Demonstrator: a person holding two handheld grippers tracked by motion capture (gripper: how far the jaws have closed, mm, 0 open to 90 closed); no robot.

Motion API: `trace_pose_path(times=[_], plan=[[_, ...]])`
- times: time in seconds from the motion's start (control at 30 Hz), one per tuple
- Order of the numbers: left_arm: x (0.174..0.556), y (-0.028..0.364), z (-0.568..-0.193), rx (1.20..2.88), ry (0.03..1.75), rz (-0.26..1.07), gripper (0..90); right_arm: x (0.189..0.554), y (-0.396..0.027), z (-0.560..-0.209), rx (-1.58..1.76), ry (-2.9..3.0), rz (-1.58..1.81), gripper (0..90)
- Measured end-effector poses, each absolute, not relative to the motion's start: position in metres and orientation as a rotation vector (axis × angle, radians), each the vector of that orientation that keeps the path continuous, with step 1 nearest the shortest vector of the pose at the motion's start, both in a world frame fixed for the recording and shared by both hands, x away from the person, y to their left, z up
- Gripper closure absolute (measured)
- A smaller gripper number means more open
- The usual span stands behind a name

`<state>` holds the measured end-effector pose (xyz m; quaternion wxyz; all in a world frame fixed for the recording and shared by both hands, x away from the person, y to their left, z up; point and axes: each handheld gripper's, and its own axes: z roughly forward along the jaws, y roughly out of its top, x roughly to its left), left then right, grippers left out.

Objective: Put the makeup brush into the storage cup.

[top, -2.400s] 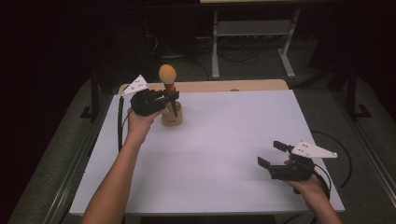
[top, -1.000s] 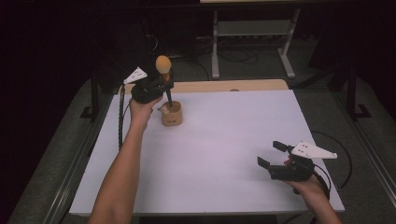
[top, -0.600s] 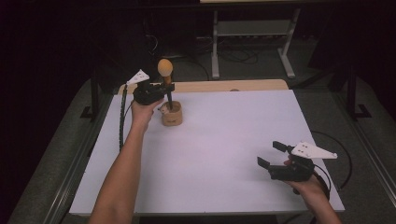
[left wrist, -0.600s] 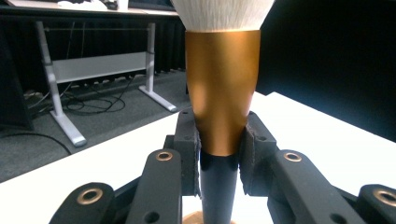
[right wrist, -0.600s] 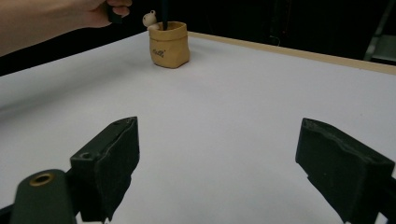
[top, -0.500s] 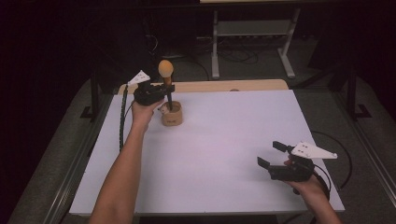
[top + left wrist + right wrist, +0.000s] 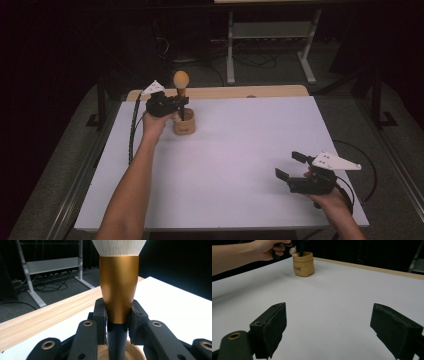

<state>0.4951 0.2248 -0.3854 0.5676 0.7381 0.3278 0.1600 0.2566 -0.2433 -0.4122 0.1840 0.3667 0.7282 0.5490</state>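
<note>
A makeup brush (image 7: 181, 80) with a round tan head, gold ferrule (image 7: 119, 287) and black handle stands upright, its lower end inside a small tan pot (image 7: 183, 124) at the table's far left. My left gripper (image 7: 179, 102) is shut on the brush where ferrule meets handle; in the left gripper view (image 7: 117, 321) both pads press on it above the pot's rim (image 7: 136, 355). My right gripper (image 7: 290, 165) stands open near the front right, nothing between its jaws (image 7: 337, 327). Its view looks across at the pot (image 7: 303, 265) and the other hand (image 7: 265, 250).
The white tabletop (image 7: 240, 150) has a wooden strip (image 7: 225, 92) along its far edge. A metal stand (image 7: 270, 35) and cables lie on the dark floor beyond. A black cable (image 7: 132, 130) trails from the left gripper along the table's left side.
The left gripper has sunk a little and shifted slightly right with the brush, lowering the handle into the pot. The right gripper has kept still.
</note>
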Motion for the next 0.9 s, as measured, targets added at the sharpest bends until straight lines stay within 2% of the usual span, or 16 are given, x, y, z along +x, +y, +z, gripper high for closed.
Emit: trace_pose_path(times=[0.37, 0.67, 0.9], plan=[[0.494, 0.222, -0.388, 1.769, 0.751, 0.385, 70.9, 0.256, -0.243, -0.412, 1.025, 2.054, 1.554, 13.0], [0.490, 0.227, -0.387, 1.753, 0.751, 0.411, 37.1, 0.256, -0.243, -0.411, 1.025, 2.052, 1.554, 13.0], [0.484, 0.233, -0.380, 1.744, 0.755, 0.417, 21.3, 0.256, -0.243, -0.411, 1.024, 2.051, 1.550, 13.0]])
